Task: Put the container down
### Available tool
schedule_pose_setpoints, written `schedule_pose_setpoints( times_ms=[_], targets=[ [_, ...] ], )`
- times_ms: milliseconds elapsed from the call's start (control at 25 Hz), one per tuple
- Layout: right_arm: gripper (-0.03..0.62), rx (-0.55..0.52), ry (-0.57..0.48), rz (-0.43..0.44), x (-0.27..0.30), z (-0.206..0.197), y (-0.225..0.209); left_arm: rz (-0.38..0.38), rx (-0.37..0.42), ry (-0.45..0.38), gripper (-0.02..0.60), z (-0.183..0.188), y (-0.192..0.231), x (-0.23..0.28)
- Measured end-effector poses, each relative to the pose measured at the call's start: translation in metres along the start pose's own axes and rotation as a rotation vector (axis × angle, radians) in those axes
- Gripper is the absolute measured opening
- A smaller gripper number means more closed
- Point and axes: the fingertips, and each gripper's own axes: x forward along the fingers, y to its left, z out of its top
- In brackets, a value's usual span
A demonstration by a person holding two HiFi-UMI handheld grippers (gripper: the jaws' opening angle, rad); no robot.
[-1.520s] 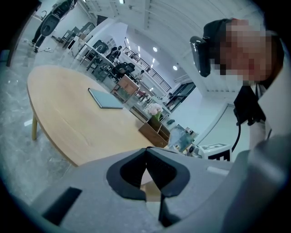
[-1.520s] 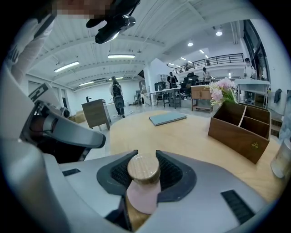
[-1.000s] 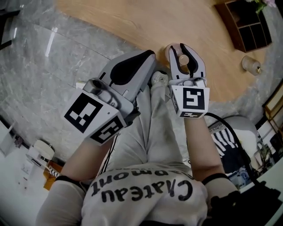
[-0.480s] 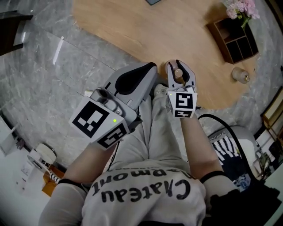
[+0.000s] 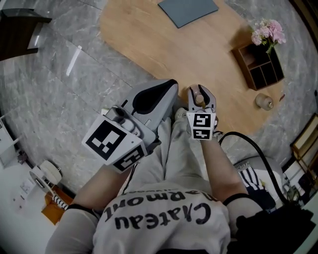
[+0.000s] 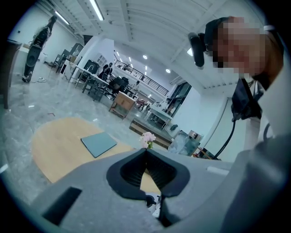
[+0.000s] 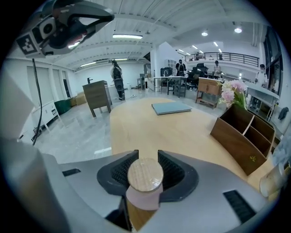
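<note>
In the head view we hold both tools over our lap at the near edge of a pale wooden table. The left gripper is raised beside the right gripper, which carries the container between its jaws, off the table top and just over its near rim. Farther along the table lie a flat blue-grey pad, a dark wooden organiser with pink flowers at its corner, and a small jar on its side near the edge.

In the left gripper view we see the jaws brought together, their tips meeting and nothing caught between the ribbed pads; only a sliver of table and a shoe show through the hollow behind the tips.

In the right gripper view the jaws stand part-way apart and clamp the container from both sides. It is a small pink pot with a round wooden lid, upright, the lid facing the camera and the pads pressing on it. The table stretches beyond it, with the organiser to the right and the pad farther back.
</note>
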Motion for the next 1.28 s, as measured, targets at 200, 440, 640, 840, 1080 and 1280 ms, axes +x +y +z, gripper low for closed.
schedule_pose_setpoints(
  times_ms=[200,440,640,840,1080,1280],
  targets=[
    [0.159,-0.010,0.062,0.068,0.006,-0.002,0.003,0.012,0.017,-0.019,0.015,0.016,-0.003,0.001],
    [0.167,0.006,0.075,0.104,-0.002,0.013,0.002,0.012,0.033,-0.036,0.015,0.035,-0.010,-0.004],
    [0.167,0.121,0.028,0.109,-0.023,0.043,-0.013,-0.005,0.074,-0.077,0.015,0.066,-0.023,-0.006],
    [0.154,0.216,-0.041,0.075,-0.058,0.084,-0.036,-0.041,0.111,-0.126,0.015,0.100,-0.050,-0.016],
    [0.086,0.253,-0.136,0.040,-0.108,0.136,-0.056,-0.081,0.170,-0.200,0.015,0.143,-0.082,-0.031],
    [0.062,0.274,-0.226,0.007,-0.141,0.181,-0.074,-0.131,0.217,-0.269,0.015,0.179,-0.109,-0.038]
  ],
)
